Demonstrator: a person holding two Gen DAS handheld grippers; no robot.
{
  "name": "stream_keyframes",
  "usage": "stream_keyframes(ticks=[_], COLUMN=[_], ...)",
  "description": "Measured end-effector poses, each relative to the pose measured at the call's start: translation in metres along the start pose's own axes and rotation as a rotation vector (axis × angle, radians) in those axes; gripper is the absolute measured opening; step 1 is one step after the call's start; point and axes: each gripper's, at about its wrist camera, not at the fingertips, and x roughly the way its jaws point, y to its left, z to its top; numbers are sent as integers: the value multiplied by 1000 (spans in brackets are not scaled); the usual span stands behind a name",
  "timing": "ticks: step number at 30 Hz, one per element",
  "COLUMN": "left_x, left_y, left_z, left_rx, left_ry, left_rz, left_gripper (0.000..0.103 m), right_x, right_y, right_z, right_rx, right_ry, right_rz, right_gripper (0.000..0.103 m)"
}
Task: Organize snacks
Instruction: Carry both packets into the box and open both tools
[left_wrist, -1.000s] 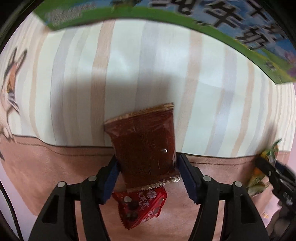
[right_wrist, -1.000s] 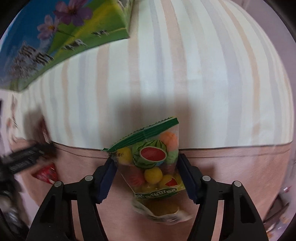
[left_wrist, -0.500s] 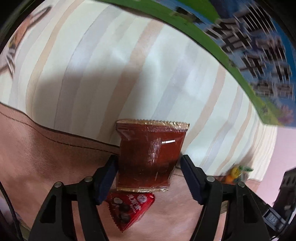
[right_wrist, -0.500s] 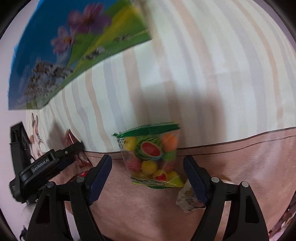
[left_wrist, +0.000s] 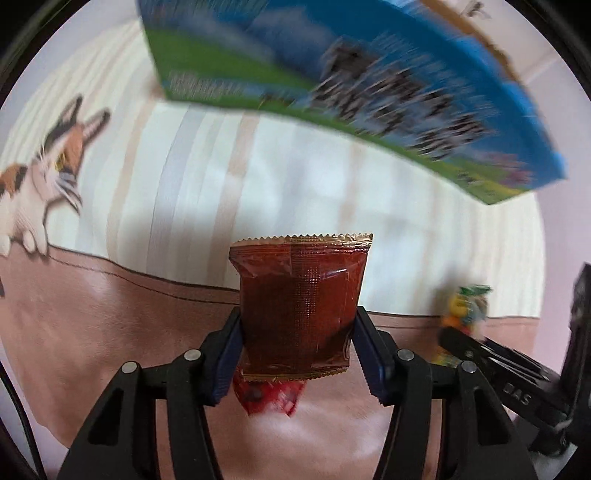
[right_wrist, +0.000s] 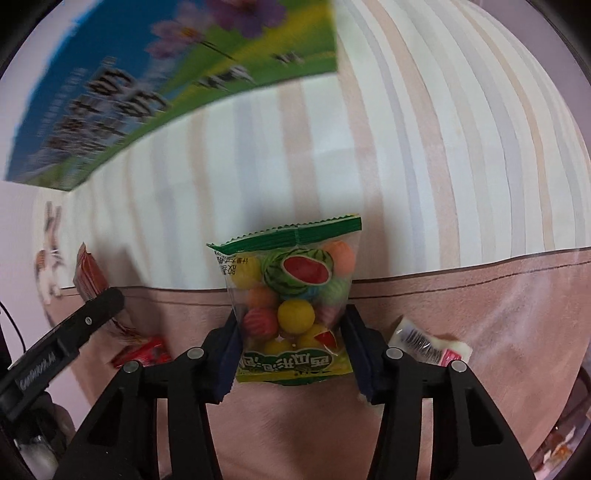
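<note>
A: Left wrist view first. The left gripper (left_wrist: 297, 343) has its jaws closed in on the brown snack packet (left_wrist: 299, 306); the blue pads now press both side edges. They have just been closing: half a second ago there was a gap on each side of the packet. It now hangs upright between the pads, gold crimped edge on top, off the pink cloth (left_wrist: 92, 314).

B: And below it?

A: A red wrapper (left_wrist: 271, 397) lies on the cloth under the packet, blurred. The blue and green carton (left_wrist: 332, 81) fills more of the top than a second ago, so I judge the hand has risen toward it. Likely the drop point, though its opening is not shown.

B: Right wrist view?

A: The right gripper (right_wrist: 291, 347) is clamped on the fruit gum-ball bag (right_wrist: 291, 295). Its jaws have just closed too; half a second back they stood wide, with the bag lying loose between them. Now the pads pinch its lower sides, green seal up.

B: Anything left behind?

A: A white wrapper with a barcode (right_wrist: 428, 345) on the cloth to the right, a red one at the left, beside the other gripper's finger. Both snacks are secured; carrying them to the carton looks next.
</note>
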Motion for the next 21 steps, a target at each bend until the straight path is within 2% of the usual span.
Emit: stream_keyframes(ticks=[6,8,12,15,18,21], left_x=[-74,-102,-147,-160,-169,-158], left_y=[-27,-34,-14,-12,-1,5], left_z=[14,31,77,116,161,198], left_rx=[53,69,87,104,115,113], left_ry=[-95,-133,-188,-227,-248,-221], left_rz=[-103,-150,-201,-190,-134,-91], left_gripper=[54,55,55,55,55,55], right_x=[-55,-82,-137,-173,-191,-188], right_y=[22,31,45,57,75,89], right_z=[5,13,38,66,101,136], right_rx=[-27,-41,-66,-89,-129,-140], right_ry=[-73,-116,-195,-244,-302,-311], right_rz=[118,159,243,292,253,207], right_gripper=[54,54,54,54,54,54])
